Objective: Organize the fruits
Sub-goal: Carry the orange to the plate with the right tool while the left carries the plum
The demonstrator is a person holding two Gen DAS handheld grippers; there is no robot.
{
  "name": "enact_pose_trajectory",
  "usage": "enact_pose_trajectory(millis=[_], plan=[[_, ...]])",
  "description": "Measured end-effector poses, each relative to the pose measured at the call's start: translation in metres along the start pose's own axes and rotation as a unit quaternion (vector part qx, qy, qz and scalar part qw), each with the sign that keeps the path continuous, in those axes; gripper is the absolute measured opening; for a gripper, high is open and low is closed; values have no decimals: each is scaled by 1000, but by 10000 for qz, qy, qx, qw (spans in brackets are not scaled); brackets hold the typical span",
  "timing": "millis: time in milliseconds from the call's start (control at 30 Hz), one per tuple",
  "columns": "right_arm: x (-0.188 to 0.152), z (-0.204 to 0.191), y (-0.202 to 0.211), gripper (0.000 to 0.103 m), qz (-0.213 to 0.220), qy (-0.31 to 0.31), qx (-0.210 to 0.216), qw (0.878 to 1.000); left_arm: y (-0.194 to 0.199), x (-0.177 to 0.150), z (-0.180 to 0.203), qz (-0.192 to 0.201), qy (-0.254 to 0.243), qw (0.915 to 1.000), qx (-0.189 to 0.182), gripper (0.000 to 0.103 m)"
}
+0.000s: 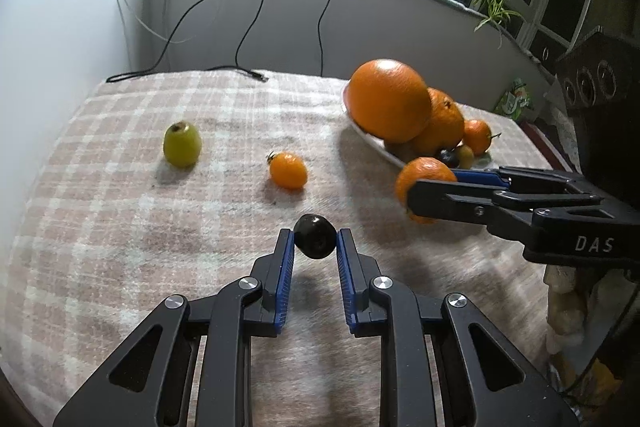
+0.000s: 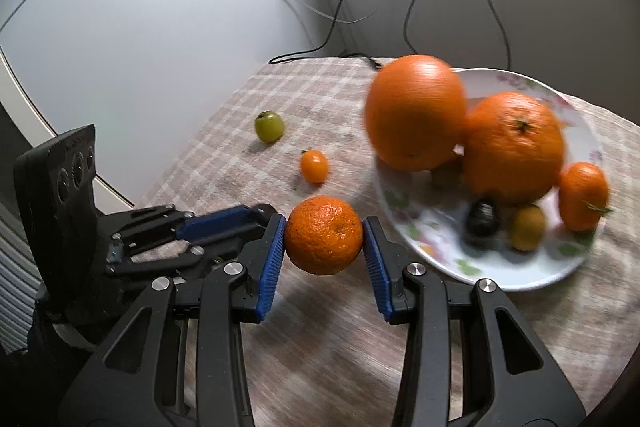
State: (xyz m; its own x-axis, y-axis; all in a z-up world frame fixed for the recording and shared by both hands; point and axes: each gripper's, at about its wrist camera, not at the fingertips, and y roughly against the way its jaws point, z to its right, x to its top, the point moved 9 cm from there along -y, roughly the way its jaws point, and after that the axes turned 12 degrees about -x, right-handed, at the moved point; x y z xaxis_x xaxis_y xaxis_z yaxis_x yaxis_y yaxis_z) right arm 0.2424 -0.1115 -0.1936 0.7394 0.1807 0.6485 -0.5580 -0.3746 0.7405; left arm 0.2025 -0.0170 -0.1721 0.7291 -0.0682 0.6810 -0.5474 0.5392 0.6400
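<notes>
We have both claws loaded. Our left claw [image 1: 315, 242] pinches a small, dark, glossy round fruit [image 1: 315, 235] between its blue ribbed pads, just above the pink-and-cream checked cloth [image 1: 120, 211] covering the desk. Our right claw [image 2: 324, 235] pinches a small dimpled orange mandarin [image 2: 323, 235] across its middle, just beside the near rim of the white flowered plate [image 2: 440, 227].

The dark fruit looks light, smooth and probably slippery and easily bruised, so we judge a gentle hold across its widest part best. The mandarin seems soft-skinned and grippier; its equator is the right place to hold.

The plate, toward the desk's right edge, is crowded: a large smooth orange [image 2: 416, 113] leans on a second big orange with a green stem scar [image 2: 514, 147], with smaller fruits in front. Free room remains along the plate's near rim. A green apple-like fruit [image 1: 182, 145] and a small orange cherry tomato [image 1: 288, 170] sit well apart on the open cloth, with clear space around them.
</notes>
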Motion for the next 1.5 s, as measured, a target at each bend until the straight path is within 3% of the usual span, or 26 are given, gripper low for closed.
enact_pose_trajectory(millis=[433,767,1500], plan=[[-6,70,37,41,223,-429,-342,9982,-16,22,48,111,-208,9993,-291,20],[-7,103,45,41,323,-544,-586,9963,-37,35,76,88,-356,9987,-346,20],[-2,102,39,41,378,-334,-694,9963,-60,47,93,9,-684,9976,-79,21]])
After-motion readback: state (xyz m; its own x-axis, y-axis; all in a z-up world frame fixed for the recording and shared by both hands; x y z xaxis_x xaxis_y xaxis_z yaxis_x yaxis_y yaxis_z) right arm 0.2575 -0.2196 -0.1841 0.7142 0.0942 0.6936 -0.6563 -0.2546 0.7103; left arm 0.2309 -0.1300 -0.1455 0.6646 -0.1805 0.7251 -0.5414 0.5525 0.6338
